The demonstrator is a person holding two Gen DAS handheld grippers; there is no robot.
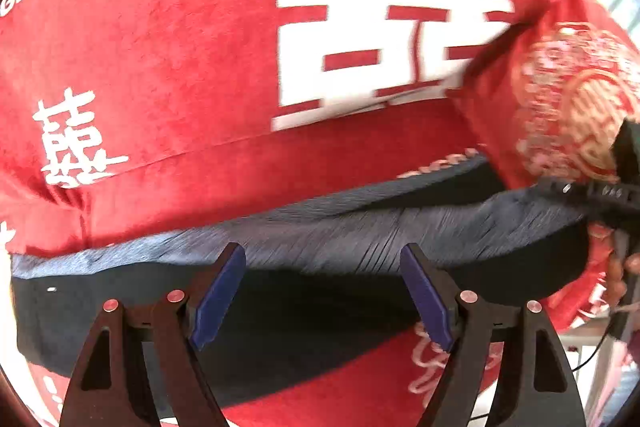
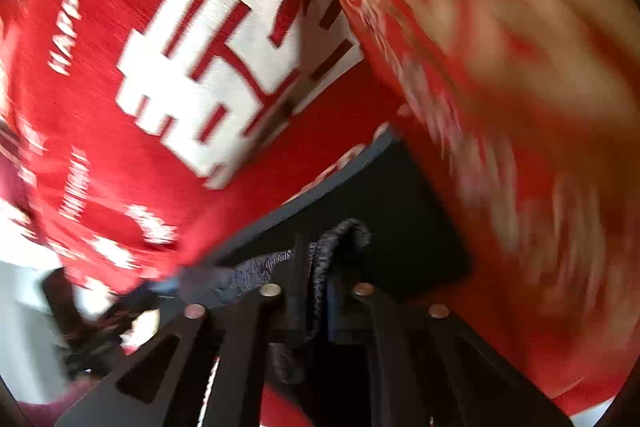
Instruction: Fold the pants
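The left gripper (image 1: 324,291), a black two-finger tool with blue pads (image 1: 218,301), stands released at the bottom of the left wrist view, its jaws spread wide with nothing pinched between them. Beyond the fingertips, the dark navy ribbed-fabric pants (image 1: 320,239) stretch as a band across the lower half of that frame, the lit upper edge sagging from right to left and a darker fold lying beneath it. They rest on a red plush blanket printed with large white characters (image 1: 160,47), which fills the upper part of the frame. A red cushion with gold embroidered pattern (image 1: 568,99) sits at the right edge, touching the blanket. In the blurred right wrist view, the right gripper (image 2: 318,291) is clenched at bottom centre, its black fingers nearly together on a bunched edge of the pants, with a dark braided drawstring loop (image 2: 344,231) arching above the fingertips. The flat dark panel of the pants lies just past them, mid-frame.
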